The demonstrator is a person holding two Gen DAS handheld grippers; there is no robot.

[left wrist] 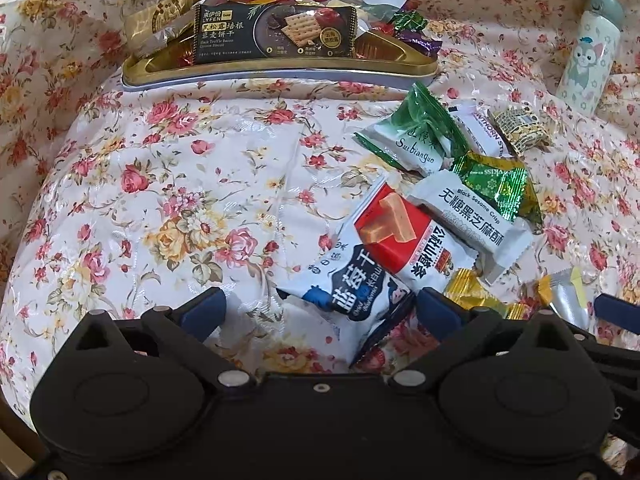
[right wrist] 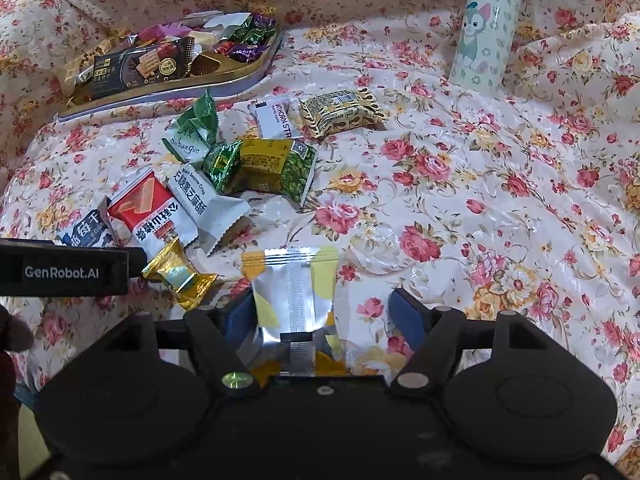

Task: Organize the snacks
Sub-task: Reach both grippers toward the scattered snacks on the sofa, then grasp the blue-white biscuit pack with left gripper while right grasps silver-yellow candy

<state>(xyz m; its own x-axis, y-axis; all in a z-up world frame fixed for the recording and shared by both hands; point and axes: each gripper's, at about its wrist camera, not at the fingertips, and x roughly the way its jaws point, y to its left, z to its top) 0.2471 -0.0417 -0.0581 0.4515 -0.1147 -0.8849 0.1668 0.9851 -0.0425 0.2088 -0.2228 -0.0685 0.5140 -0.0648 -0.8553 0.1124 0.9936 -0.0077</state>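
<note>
A gold tray point(left wrist: 280, 70) at the back holds several snacks, with a black biscuit packet point(left wrist: 274, 32) in front; the tray also shows in the right wrist view point(right wrist: 224, 76). Loose snacks lie on the floral cloth. My left gripper point(left wrist: 320, 312) is open, its fingers on either side of a blue-and-white blueberry packet point(left wrist: 356, 288) beside a red-and-white packet point(left wrist: 404, 240). My right gripper point(right wrist: 320, 316) is open around a silver-and-yellow packet point(right wrist: 294, 296) lying between its fingers.
A white black-sesame packet point(left wrist: 472, 216), green packets point(left wrist: 408, 136), a yellow patterned packet point(right wrist: 340, 114) and a gold candy point(right wrist: 178, 276) lie scattered. A cartoon-print bottle point(right wrist: 486, 28) stands at the back right. The left gripper's body point(right wrist: 64, 272) sits at the left edge.
</note>
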